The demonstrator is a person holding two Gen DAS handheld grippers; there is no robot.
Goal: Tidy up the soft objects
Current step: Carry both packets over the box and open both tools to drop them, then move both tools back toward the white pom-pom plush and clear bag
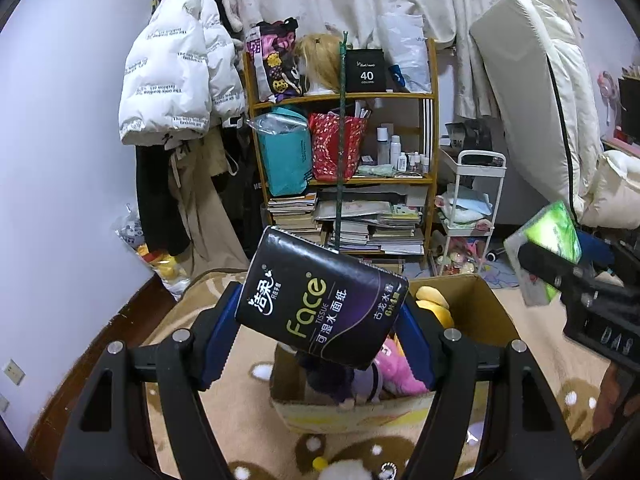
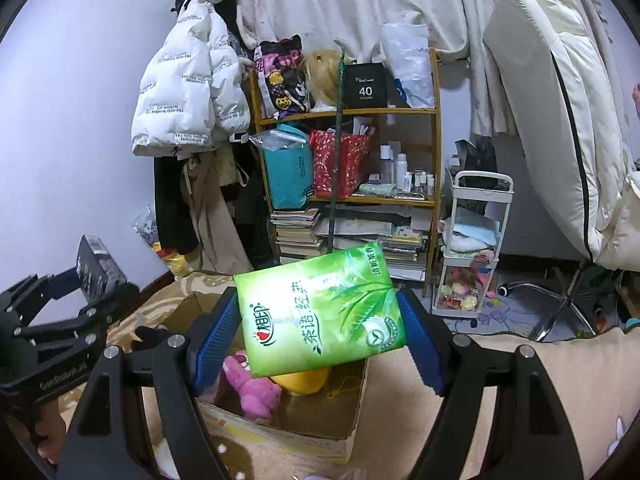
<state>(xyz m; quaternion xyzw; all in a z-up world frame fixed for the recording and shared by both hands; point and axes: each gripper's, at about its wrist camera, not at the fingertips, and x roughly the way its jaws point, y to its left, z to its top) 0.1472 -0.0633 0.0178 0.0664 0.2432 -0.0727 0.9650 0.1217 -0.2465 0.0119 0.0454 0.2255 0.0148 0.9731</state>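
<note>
1. Below, the open cardboard box (image 2: 352,426) on the rug already holds plush toys.
2. Both tissue packs look light, soft and slick-wrapped, so a hold across the short sides seems safest.
3. Left gripper (image 1: 316,328) pinches the black tissue pack (image 1: 320,300) above the box.
4. Right gripper (image 2: 316,340) clamps the green tissue pack (image 2: 320,312) likewise.

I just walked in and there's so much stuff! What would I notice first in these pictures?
The two tissue packs held up close: the left gripper clamps a black Face tissue pack, and the right gripper clamps a bright green tissue pack. Right under them sits an open cardboard box on the rug, with a pink plush toy inside. Behind, a white puffer jacket hangs beside a crowded wooden shelf.
</note>
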